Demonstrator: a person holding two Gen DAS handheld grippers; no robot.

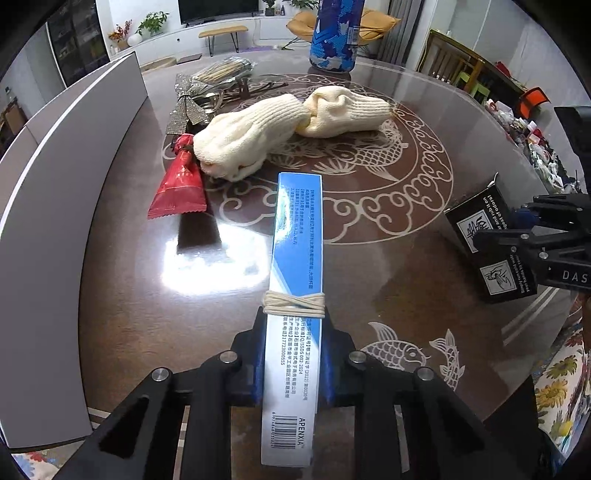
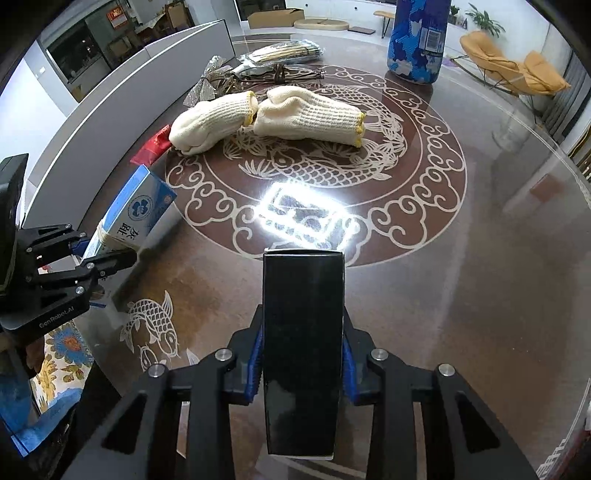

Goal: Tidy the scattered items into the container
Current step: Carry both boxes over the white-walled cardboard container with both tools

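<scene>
While both grippers hang over the round brown table (image 2: pixel 461 295), each one has a box squeezed tight between its fingers. The left gripper (image 1: pixel 293 354) is clamped on a long blue and white box (image 1: pixel 295 295) that has pale string (image 1: pixel 294 304) wound around it. The right gripper (image 2: pixel 303 365) is clamped on a shiny black box (image 2: pixel 302 350). From the left camera, the black box (image 1: pixel 487 243) shows white pictures and words on its side, off to the right.

Farther back on the table lie two cream knit gloves (image 1: pixel 288 129), touching each other end to end. A red packet (image 1: pixel 179 186) lies just beside the nearer glove, on its left. Behind them sit a sparkly silver bow (image 1: pixel 186 107) and a clear bag of thin sticks (image 1: pixel 225 70). A tall blue patterned can (image 1: pixel 334 35) stands upright at the far edge.

A big grey container (image 1: pixel 70 170) with a curved wall stands along the left side of the table, near the red packet. None of the things can be seen inside it.
</scene>
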